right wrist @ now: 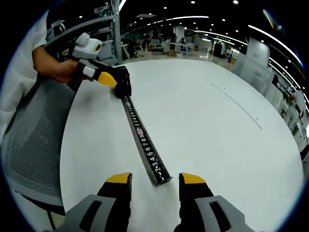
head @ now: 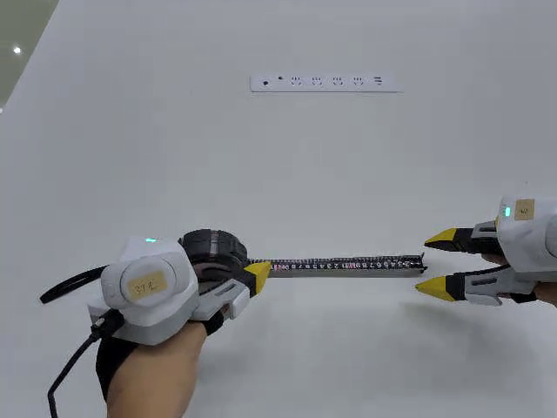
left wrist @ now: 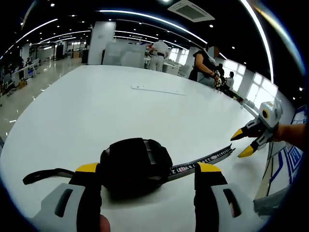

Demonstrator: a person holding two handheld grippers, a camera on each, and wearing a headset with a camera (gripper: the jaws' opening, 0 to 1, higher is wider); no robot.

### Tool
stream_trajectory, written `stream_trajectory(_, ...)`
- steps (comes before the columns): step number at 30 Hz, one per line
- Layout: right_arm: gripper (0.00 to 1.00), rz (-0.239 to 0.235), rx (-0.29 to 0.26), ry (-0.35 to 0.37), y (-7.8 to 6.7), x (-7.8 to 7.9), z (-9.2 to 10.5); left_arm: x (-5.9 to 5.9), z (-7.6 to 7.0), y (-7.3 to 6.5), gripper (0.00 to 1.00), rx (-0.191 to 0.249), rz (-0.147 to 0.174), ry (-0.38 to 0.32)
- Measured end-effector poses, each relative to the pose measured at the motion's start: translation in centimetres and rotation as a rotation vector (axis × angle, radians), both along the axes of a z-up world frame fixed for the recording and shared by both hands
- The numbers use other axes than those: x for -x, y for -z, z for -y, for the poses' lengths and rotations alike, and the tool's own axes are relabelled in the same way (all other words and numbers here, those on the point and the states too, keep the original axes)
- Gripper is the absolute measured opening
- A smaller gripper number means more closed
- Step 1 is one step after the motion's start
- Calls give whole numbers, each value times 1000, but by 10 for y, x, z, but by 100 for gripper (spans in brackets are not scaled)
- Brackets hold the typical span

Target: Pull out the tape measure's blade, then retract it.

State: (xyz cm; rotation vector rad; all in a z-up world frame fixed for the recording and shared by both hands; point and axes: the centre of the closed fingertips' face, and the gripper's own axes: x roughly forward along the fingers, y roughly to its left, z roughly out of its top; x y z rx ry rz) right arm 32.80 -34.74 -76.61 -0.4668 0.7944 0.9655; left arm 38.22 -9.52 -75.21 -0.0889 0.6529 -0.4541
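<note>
The left hand-held gripper (left wrist: 147, 169) pinches the tape measure (head: 213, 251). Its blade (head: 348, 264) runs toward three o'clock, ending just before the spread right hand-held gripper (head: 433, 262).

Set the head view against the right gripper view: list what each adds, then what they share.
Head view: the black strap behind the tape measure case. Right gripper view: a grey mesh chair and readable numerals on the blade. Both: left gripper around that case, blade out on the white table, its tip between the right gripper's open jaws.
</note>
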Motion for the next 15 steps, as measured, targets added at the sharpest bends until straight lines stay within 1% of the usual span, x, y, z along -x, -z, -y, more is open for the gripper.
stream_trajectory(4, 33, -6, 20, -37, 4, -4, 2, -4, -2, 2, 73, 1, -12, -38)
stream_trajectory(7, 30, -16, 26, -50, 6, -6, 3, -6, -4, 4, 71, -3, -21, -60)
stream_trajectory(9, 30, -19, 39, -60, 8, -8, 5, -8, -5, 4, 70, 6, -29, -79)
stream_trajectory(11, 29, -22, 37, -67, 9, -9, 5, -8, -6, 5, 69, -5, -30, -79)
stream_trajectory(13, 27, -23, 39, -75, 9, -9, 5, -9, -6, 6, 68, -2, -31, -88)
stream_trajectory(15, 25, -22, 43, -88, 10, -10, 5, -9, -7, 7, 67, -11, -33, -91)
